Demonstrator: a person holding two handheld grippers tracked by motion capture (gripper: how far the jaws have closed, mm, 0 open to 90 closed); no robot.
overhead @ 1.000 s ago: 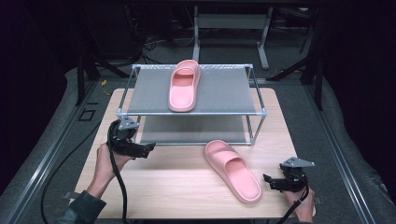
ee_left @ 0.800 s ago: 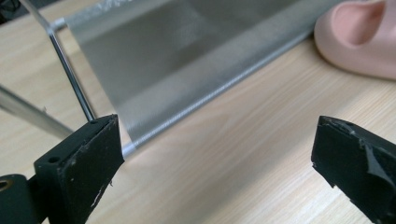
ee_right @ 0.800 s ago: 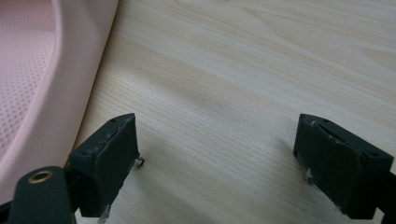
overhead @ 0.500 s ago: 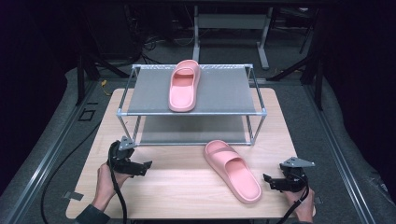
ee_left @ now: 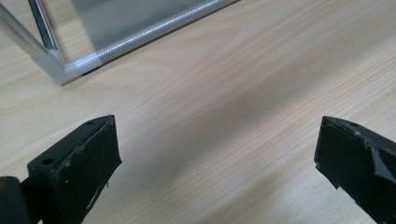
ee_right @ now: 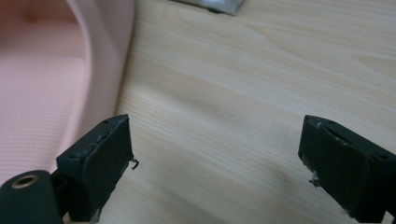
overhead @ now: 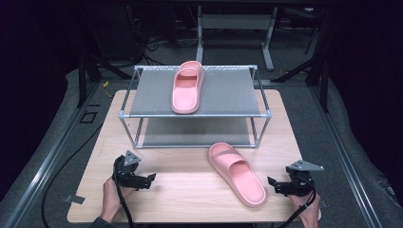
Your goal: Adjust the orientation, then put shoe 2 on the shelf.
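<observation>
Here the left gripper [overhead: 148, 179] at seven o'clock and the right gripper [overhead: 272, 183] at five both rest gaping, fingers apart, flanking the pink slipper [overhead: 236, 173] on the table [overhead: 190, 190]

A rack [overhead: 142, 113] stands at the back of the surface [overhead: 190, 190]. One slipper [overhead: 187, 87] lies on its top shelf. Another slipper [overhead: 236, 173] lies on the surface before the rack, toward the right.

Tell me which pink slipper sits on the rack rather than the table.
The far slipper, lying on the rack's top shelf. The other slipper lies on the wooden table, in front of the rack, by the right gripper.
</observation>
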